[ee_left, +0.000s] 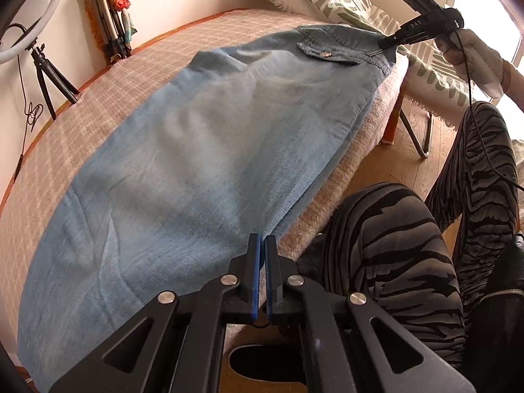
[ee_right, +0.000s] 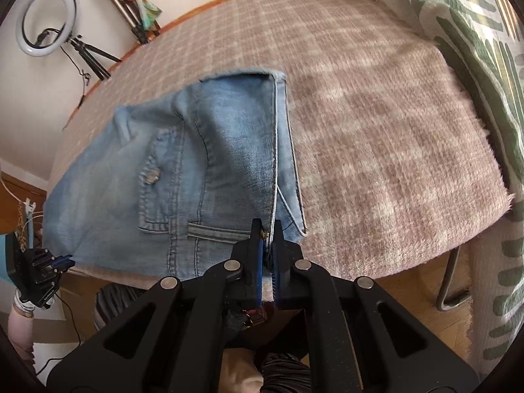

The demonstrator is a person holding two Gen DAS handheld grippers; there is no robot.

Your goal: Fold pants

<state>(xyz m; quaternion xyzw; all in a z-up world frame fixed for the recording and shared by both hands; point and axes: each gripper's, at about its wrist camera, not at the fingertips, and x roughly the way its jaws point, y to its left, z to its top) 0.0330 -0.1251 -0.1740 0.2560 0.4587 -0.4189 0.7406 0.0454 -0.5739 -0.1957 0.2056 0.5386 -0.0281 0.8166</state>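
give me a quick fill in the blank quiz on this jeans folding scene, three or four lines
1. The jeans are made of light blue ____.
2. The right gripper is shut on the jeans at their ____ end.
3. The jeans lie on a pinkish checked ____ that covers the surface.
4. Against the wall stands a ring light on a ____.

Missing words: denim; waistband; blanket; tripod

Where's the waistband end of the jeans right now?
In the right wrist view the waistband sits at the near edge of the checked blanket, bottom centre, with the right gripper shut on its corner.
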